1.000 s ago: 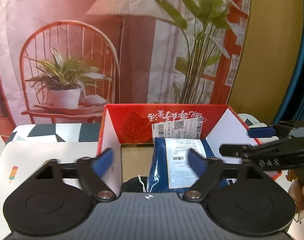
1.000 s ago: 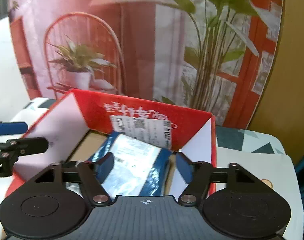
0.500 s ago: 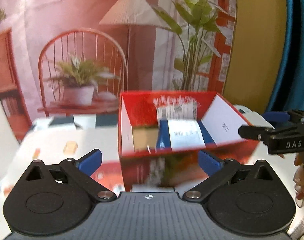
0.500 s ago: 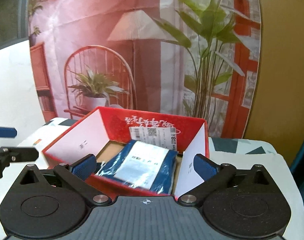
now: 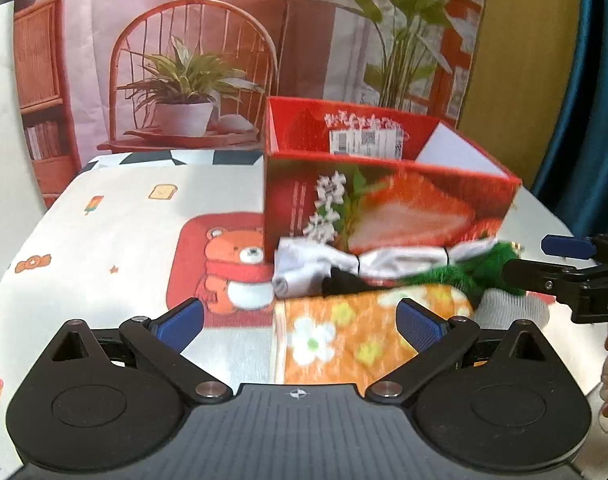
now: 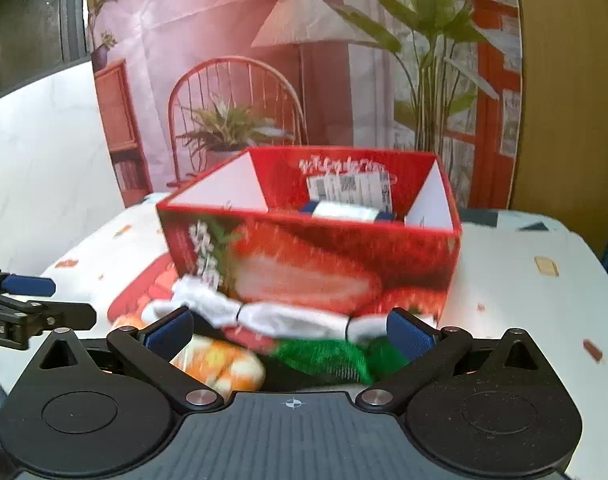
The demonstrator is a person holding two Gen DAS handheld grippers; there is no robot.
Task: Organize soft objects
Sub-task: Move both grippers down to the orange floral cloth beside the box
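On the cartoon-print counter (image 5: 116, 240), soft goods lay heaped against the strawberry box (image 5: 388, 204), and with both my hand-held grippers (image 5: 300, 320) (image 6: 290, 330) gaping empty, I feared snagging the tied white bundle (image 6: 288, 314) alongside the green cloth (image 6: 324, 356).

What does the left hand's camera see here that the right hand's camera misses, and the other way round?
Only the left view shows the bear print on the tablecloth and the whole top of the orange flowered cloth.

Only the right view shows the blue packet lying inside the red box.

Both show the box, the white tied bundle against its front, the green knit item, and each the other gripper at its edge; both grippers, left and right, are open and empty.
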